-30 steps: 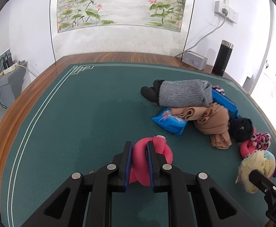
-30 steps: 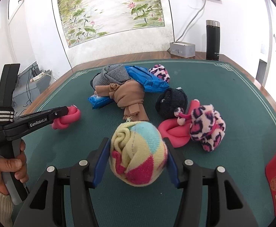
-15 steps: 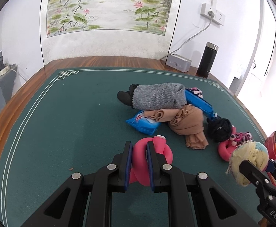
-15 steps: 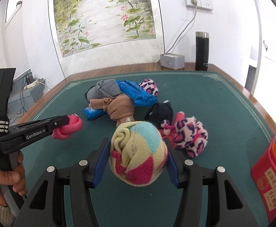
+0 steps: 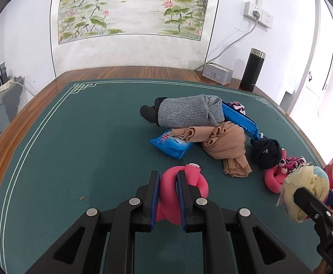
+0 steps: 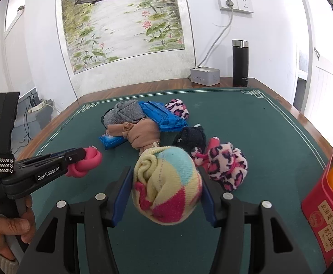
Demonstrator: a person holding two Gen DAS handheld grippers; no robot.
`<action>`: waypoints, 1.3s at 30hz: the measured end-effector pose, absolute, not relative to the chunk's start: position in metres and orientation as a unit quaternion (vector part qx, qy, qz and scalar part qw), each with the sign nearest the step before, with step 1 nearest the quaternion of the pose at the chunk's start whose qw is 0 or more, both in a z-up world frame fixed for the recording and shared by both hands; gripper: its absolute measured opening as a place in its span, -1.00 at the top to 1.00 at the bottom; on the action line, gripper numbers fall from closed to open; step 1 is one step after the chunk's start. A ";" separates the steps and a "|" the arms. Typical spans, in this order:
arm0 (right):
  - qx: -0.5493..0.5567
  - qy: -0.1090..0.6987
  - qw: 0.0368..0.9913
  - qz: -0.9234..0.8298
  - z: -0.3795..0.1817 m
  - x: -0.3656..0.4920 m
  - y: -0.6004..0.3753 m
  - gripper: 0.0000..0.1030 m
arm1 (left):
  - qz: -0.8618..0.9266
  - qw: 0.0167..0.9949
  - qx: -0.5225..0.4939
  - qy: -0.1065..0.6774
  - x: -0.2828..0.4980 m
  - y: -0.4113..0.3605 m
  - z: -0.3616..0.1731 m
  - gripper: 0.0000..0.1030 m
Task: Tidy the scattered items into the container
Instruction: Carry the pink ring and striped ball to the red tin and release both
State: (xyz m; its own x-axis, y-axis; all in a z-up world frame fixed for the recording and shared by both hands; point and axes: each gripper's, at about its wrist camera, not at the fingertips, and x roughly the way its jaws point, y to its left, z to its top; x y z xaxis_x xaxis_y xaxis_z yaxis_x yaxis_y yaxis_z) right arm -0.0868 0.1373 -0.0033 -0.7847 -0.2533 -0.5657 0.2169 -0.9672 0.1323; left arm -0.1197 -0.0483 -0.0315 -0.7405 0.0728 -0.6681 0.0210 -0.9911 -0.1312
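The left gripper [image 5: 168, 193] is clamped tight on a knotted pink foam roll [image 5: 184, 188], held above the green mat [image 5: 75, 148] on the desk; seen from the right wrist view, its black arm reads "GenRobot.AI" with "Data Acquisition System" on the body, and a hand [image 6: 6, 230] grips its handle. The right gripper [image 6: 165, 190] has its fingers [image 6: 120, 194] pressed on either side of a rolled multicoloured sock ball [image 6: 166, 185] — yellow, pale blue and pink. At the right edge sits the red container [image 6: 323, 217], its wall printed in yellow East Asian characters too small to read surely; something orange shows inside. On the mat behind lie a grey sock bundle [image 5: 187, 111], a tan rolled stocking [image 5: 225, 143], two blue packets [image 5: 171, 143] with white print I cannot read, a black sock ball [image 6: 191, 137] and a pink leopard-print bundle [image 6: 226, 166] — all clustered, touching. A black flask [image 6: 240, 62] with small unreadable lettering stands by the wall.
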 end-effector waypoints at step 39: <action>0.266 -0.107 -0.169 -0.943 0.049 0.028 0.408 -0.15 | 0.908 0.249 -0.336 -0.012 -0.084 0.159 0.024 0.68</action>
State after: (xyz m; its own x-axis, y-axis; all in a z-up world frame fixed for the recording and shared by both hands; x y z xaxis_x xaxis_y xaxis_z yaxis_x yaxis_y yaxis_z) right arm 0.0283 0.4076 0.0494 -0.8007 0.2624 -0.5386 -0.3764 -0.9197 0.1115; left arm -0.0842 0.1593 0.0239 -0.6498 0.4609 -0.6044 -0.4446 -0.8755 -0.1896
